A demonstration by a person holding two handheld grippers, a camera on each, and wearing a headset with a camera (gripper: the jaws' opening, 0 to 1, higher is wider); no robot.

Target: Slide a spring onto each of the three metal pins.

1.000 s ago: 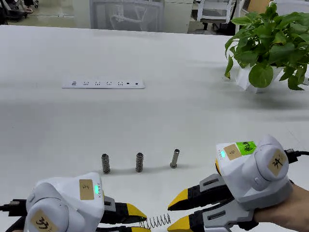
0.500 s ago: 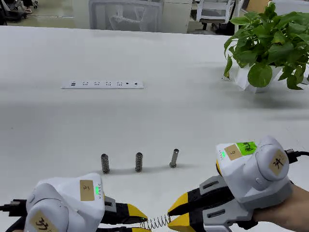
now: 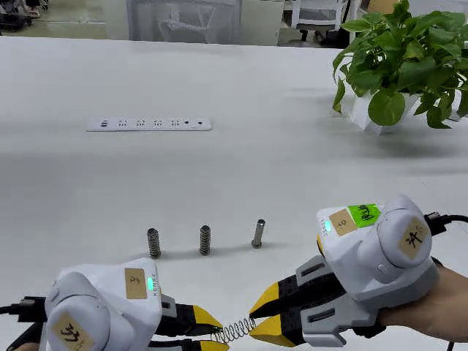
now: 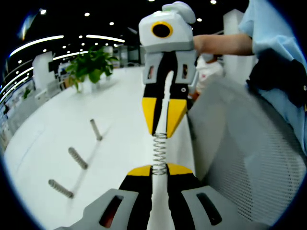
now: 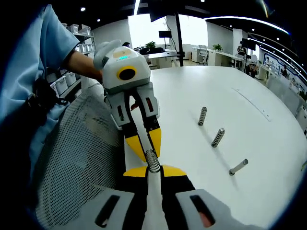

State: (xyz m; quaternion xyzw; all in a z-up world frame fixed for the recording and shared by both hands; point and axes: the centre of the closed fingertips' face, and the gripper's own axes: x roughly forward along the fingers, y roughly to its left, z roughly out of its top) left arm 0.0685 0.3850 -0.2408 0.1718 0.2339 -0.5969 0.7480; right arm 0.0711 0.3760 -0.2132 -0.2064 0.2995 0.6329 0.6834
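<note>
Two hand-held grippers meet tip to tip over a loose coiled steel spring (image 3: 234,330) at the front of a broad white counter (image 3: 292,161). The left gripper (image 3: 210,338), white-bodied with yellow-tipped black jaws, is closed on one end of the spring. The right gripper (image 3: 256,324), of the same make, is closed on the other end, so the spring spans the short gap between them.

Beyond them a row of three small upright metal pins stands on the counter. Seen from the head view, the left-hand pin (image 3: 153,243) and the middle pin (image 3: 205,240) each wear a spring, while the right-hand pin (image 3: 257,233) is bare. The held spring is near the row but apart from it.

Farther back lies a flat white power strip (image 3: 150,125), and at the far right stands a leafy green plant in a white pot (image 3: 395,66). The person's light-blue sleeve (image 5: 43,57) shows in the right gripper view.
</note>
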